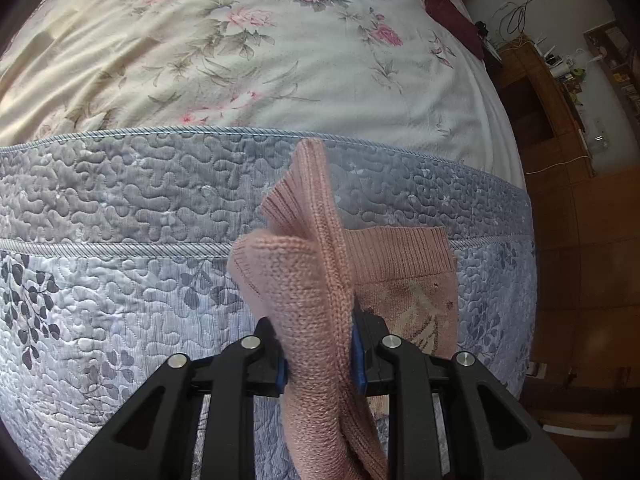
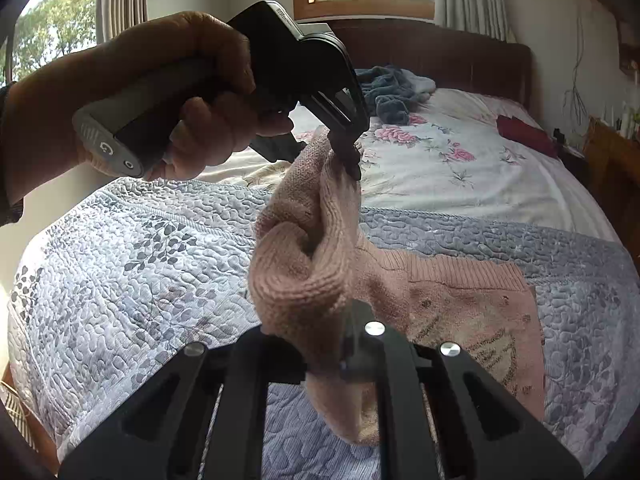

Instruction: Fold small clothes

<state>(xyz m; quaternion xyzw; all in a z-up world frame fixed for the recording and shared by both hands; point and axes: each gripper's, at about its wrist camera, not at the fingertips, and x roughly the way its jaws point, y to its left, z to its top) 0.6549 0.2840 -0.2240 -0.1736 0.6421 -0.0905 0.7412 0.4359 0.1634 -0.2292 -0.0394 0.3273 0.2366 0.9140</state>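
Both tongs, left (image 1: pixel 320 360) and right (image 2: pixel 324 354), pinch a soft, light pink knit sweater (image 2: pixel 308 268) that sags limply, best held at its ribbed edges.

Pink knit sweater (image 2: pixel 460 304), sleeve lifted, bunched.

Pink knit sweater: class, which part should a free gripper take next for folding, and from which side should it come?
Probably the ribbed hem of the pink knit sweater. It lies flat and straight on the grey quilt, so come from above at its far edge. The left gripper and right gripper already pinch the bunched, lifted end.
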